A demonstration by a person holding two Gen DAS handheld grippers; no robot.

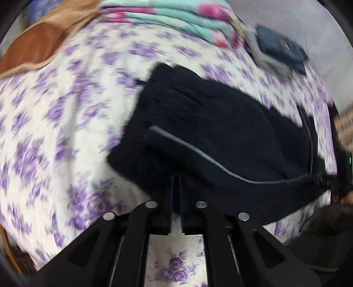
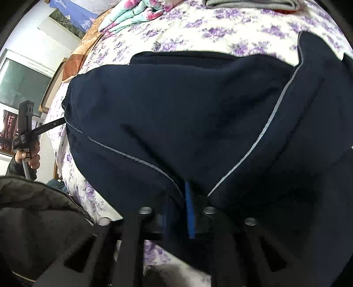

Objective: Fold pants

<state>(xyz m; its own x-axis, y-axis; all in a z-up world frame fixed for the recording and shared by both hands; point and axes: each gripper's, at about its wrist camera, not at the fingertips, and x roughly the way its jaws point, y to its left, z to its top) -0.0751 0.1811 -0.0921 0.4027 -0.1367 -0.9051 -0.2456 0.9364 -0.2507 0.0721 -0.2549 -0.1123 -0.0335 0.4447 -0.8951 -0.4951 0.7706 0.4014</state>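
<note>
The bed is the biggest thing here. Its sheet is soft and white with purple flowers all over.

The pants lie on the bed, near its front edge. They are dark blue, thick and fuzzy, with a thin grey stripe down the side. They are folded over in a lumpy heap, and they fill most of the right wrist view.

A folded blanket sits at the far side of the bed. It is puffy, light green with pink spots. Beside it lies a brown shiny pillow. A small pile of folded clothes, grey and blue, rests near the far right corner.

A dark jacket with a zipper shows low on the left of the right wrist view.

The left gripper has its fingers almost pressed together, pinching the edge of the pants. In the right wrist view, a hand holds it at the left edge of the pants.

The right gripper is partly buried in the pants. Cloth lies between its fingers, and one blue pad shows. I cannot tell if they squeeze the cloth.
</note>
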